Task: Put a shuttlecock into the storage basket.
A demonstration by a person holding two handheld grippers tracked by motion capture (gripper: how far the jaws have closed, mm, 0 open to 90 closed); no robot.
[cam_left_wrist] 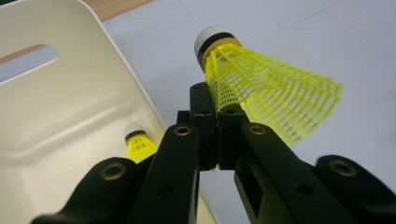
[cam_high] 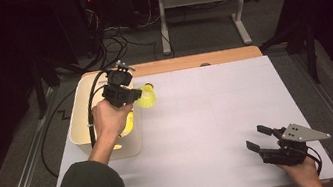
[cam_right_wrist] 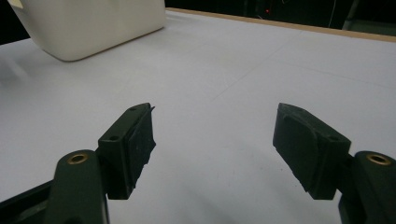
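Right gripper (cam_high: 259, 141) rests near the front right corner of the counter (cam_high: 218, 115), jaws spread wide with nothing between them, well apart from the work; its pads look like matte black rubber with a chipped edge on one. Left gripper (cam_high: 135, 94) is held above the right rim of the bin (cam_high: 76, 113), jaws closed tight on the skirt edge of a yellow shuttlecock (cam_left_wrist: 261, 88). The grip takes just a thin bite of the mesh near its narrow end, beside the cork, so most of the shuttlecock hangs out to one side, out over the counter just beyond the bin's rim. Risk as judged: the skirt is a thin, springy plastic lattice, ribbed and perforated; it can flex and slide out of the pinch, or crease if squeezed hard. If the jaws part while the shuttlecock is over the counter rather than the bin, it would drop outside; being light and cone-shaped, with a rounded white cap banded in black, it would likely roll in an arc. A knock of the gripper against the bin wall could shift the lightweight bin. The bin is smooth cream plastic, with rounded corners and a slot handle (cam_left_wrist: 28, 63) cut in its wall. A second shuttlecock (cam_left_wrist: 139, 144) lies inside it. The counter surface is a pale matte sheet with a wooden far edge (cam_high: 190, 62).
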